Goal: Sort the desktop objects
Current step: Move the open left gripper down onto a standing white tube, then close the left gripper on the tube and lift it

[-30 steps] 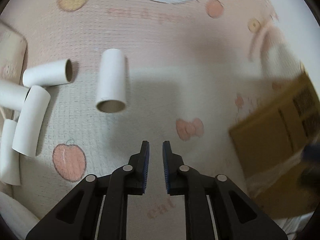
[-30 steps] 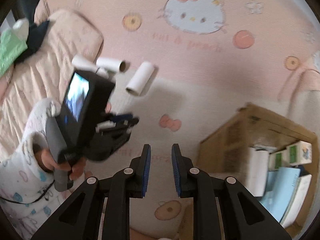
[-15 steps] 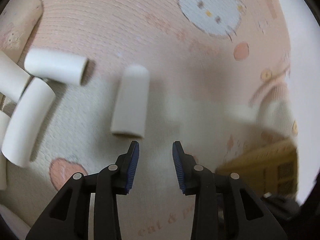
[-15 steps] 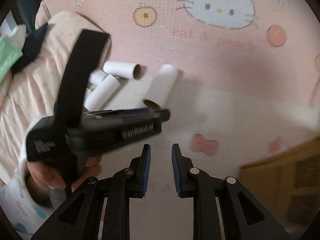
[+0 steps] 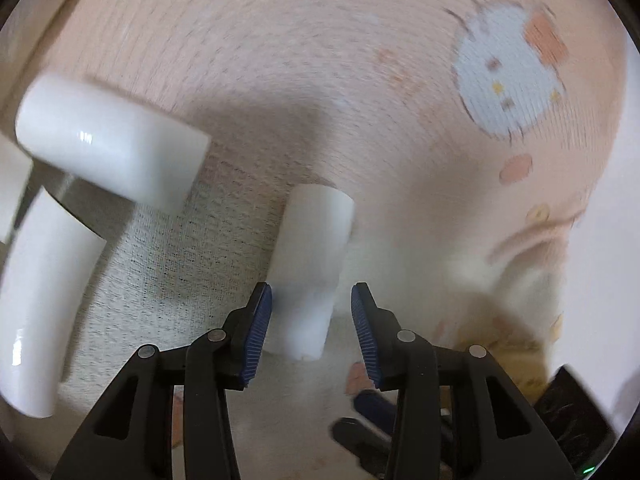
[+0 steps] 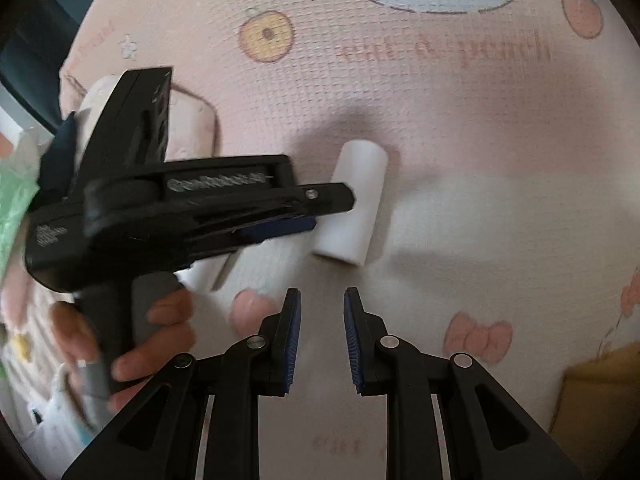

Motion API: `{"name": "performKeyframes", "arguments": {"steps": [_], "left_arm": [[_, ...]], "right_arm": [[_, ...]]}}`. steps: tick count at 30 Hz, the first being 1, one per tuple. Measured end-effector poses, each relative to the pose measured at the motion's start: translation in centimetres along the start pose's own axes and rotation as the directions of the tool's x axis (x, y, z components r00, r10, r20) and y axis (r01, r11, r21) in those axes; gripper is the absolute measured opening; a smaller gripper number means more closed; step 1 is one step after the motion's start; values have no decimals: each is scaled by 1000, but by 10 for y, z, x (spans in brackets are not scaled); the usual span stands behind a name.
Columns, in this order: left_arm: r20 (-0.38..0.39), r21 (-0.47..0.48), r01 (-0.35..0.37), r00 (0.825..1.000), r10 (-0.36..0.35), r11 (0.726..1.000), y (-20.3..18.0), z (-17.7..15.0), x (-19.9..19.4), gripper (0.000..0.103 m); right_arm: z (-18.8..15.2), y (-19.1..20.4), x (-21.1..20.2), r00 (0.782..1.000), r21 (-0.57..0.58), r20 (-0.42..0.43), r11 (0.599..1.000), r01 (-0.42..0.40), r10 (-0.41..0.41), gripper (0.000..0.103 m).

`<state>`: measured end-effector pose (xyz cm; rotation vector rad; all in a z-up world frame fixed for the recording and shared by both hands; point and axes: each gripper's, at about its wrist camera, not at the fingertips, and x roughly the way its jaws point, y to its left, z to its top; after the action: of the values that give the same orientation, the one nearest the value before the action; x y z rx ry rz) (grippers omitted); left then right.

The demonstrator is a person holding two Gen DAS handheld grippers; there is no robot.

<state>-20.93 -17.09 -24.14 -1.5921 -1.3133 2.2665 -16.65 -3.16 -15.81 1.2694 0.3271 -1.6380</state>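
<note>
The left tongs gape wide around the near end of a white paper tube lying on the pink cartoon-cat mat, pads not yet touching it. Two more tubes lie just left. The right tongs hover apart, holding nothing.

Home (cartoon-cat blanket)

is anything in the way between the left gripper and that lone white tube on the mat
Nothing visible is. The left gripper is open, and the near end of the lone white tube already sits between its fingers, with a gap on each side. The other tubes lie off to the left, clear of the approach.
</note>
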Motion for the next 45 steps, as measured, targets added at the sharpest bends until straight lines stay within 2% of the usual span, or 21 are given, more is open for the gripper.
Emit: {"name": "performKeyframes", "arguments": {"steps": [4,8,12,15,18,20,22,26,28,31,35,40,45], "left_arm": [[10,-109,44,999,-43,993,19,5,0,45],[2,-144,88,996,-88,986,25,6,1,45],[-6,-68,38,999,-39,997,11,3,6,45],[-2,-16,-3,1000,3,1000,2,2,8,45],[-9,-9,-20,1000,20,1000,4,5,12,44],[-8,-20,-9,1000,9,1000,8,6,12,44],[-15,-29,3,1000,-3,1000,10,5,13,44],[-28,0,10,1000,-10,1000,5,1,18,43],[-16,33,-7,1000,8,999,1,-6,17,43],[-17,84,-24,1000,26,996,-8,-16,16,43],[-70,124,1,998,8,992,-18,-30,27,43],[-147,129,48,989,-29,990,-20,-56,36,41],[-211,133,58,977,-29,989,-32,-84,47,39]], "right_arm": [[6,-2,15,1000,5,-7,1000,-16,16,18],[10,-13,15,999,55,23,998,-36,35,18],[16,-30,15,997,130,31,989,-72,69,18],[21,-32,18,998,135,24,989,-62,59,18],[24,-32,29,998,114,-16,992,-53,55,18],[25,-34,34,996,114,-18,990,-89,91,24],[23,-38,38,996,135,-26,987,-85,89,37],[18,-43,40,994,163,-34,982,-97,104,40],[18,-42,44,995,163,-51,984,-74,83,40],[11,-43,38,997,153,-31,986,-63,68,40],[-7,-53,25,998,182,-29,982,-45,51,40],[-35,-63,5,999,217,-40,976,9,-1,40],[-70,-62,-13,997,238,-44,968,77,-69,40]]}}
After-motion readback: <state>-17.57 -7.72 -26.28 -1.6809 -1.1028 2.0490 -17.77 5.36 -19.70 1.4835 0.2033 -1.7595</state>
